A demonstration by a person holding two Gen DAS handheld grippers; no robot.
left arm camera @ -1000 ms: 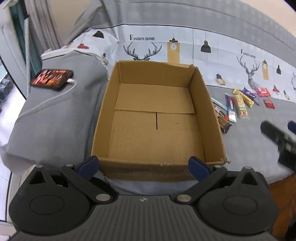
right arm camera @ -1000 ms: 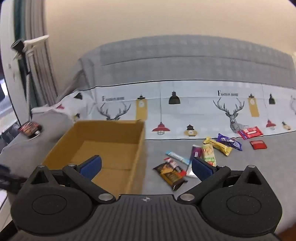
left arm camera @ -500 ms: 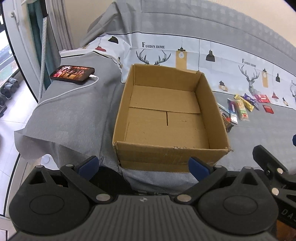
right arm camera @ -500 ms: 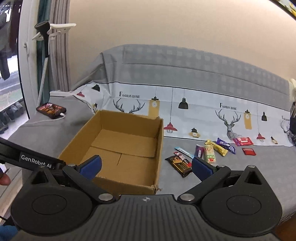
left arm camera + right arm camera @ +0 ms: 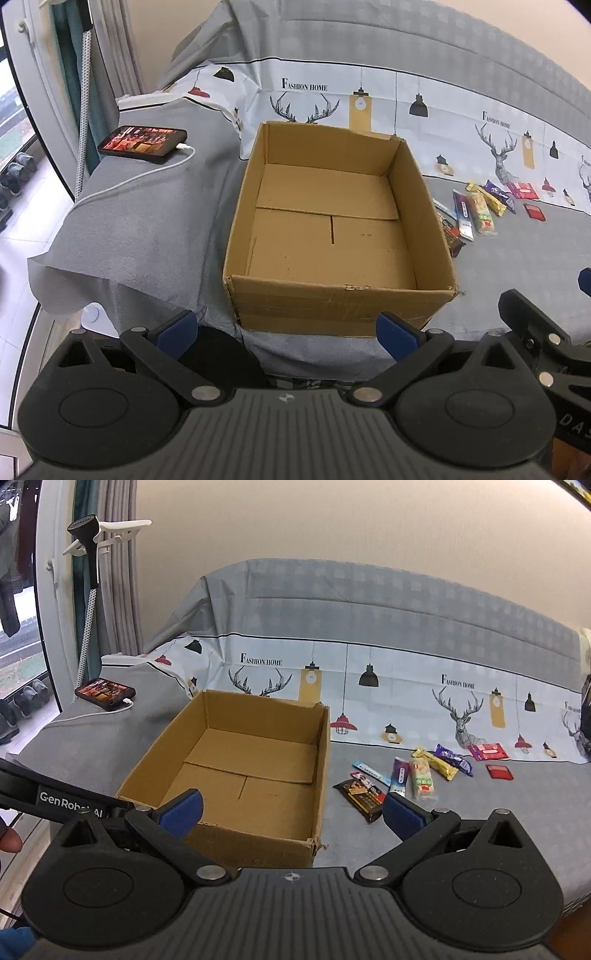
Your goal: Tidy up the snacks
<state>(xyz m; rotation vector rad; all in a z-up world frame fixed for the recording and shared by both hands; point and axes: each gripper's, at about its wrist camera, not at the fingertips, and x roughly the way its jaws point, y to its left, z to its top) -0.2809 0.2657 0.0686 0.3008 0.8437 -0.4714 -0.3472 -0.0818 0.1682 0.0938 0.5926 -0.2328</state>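
My left tongs [image 5: 286, 330] hang wide apart with nothing between the blue pads, just short of the near wall of the cardboard box [image 5: 340, 295]. My right tongs [image 5: 291, 808] are spread apart too, bare, held before the box's near right corner. The box [image 5: 317, 775] sits open on a grey cloth [image 5: 140, 229], its bottom flaps bare, no snack inside. The snacks lie scattered on the cloth to the right of the box: a dark brown bar [image 5: 360, 797] nearest the box wall, a pale green-and-white packet [image 5: 423, 779], a purple-and-white stick [image 5: 399, 777], a gold bar [image 5: 437, 762], a purple wrapper [image 5: 454, 758], and two red packets [image 5: 487, 752] further right, well apart from the box. Left of the box, a phone [image 5: 142, 138] rests on the cloth with a white cable [image 5: 136, 177] plugged in
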